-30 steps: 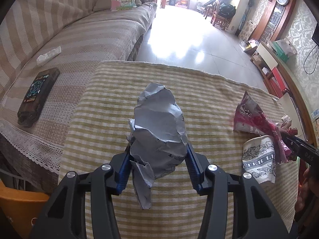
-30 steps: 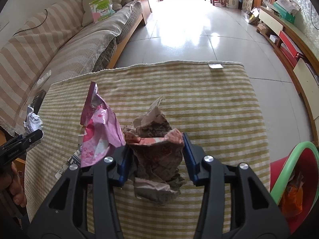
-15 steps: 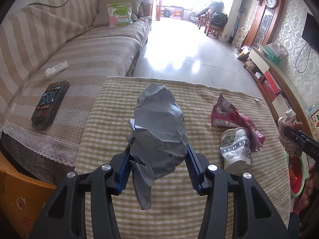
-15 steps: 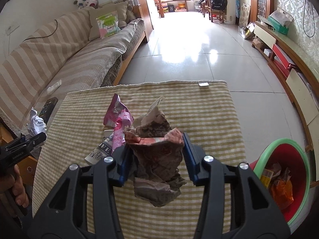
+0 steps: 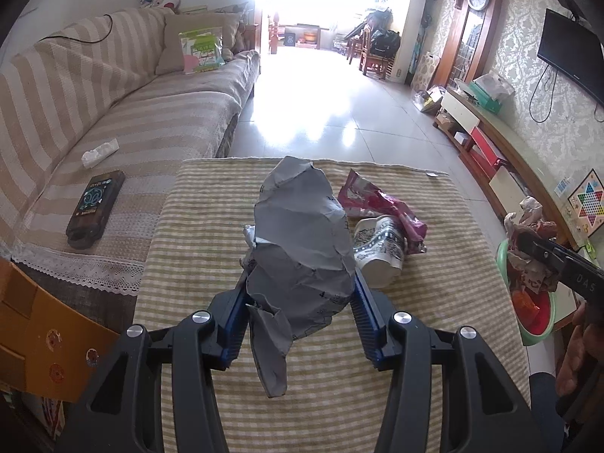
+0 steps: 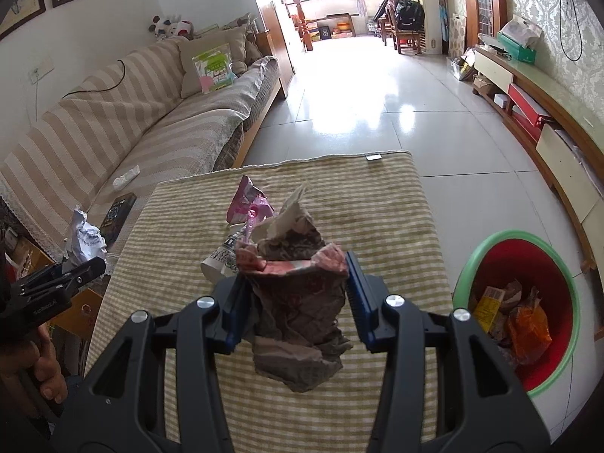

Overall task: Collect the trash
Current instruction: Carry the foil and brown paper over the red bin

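We hold one piece of trash in each tool, and the coming move turns on where the bin lies from them. The left tool (image 5: 298, 302) pinches a crumpled grey paper (image 5: 298, 241) between its blue pads, and the paper stands up tall above the jaws with one torn strip hanging below. The right tool (image 6: 292, 294) pinches a crumpled brown and red wrapper (image 6: 294, 294) in the same way. Both tools are above the bench (image 6: 377, 204), which is covered with a striped cloth.

The red bin with a green rim (image 6: 517, 302) stands on the floor just beside the right edge of the bench, low and to the right of the right tool. So the right tool is clearly the nearer one; from the left wrist view the bin (image 5: 536, 321) is only partly seen behind the right tool, far on the right side. We judge the right wrapper should go first, then the left paper must cross over the bench.

On the bench, a pink snack bag (image 5: 377, 204) and a printed paper cup (image 5: 381, 249) lying on its side remain, touching each other. The bin seems to be already partly filled.
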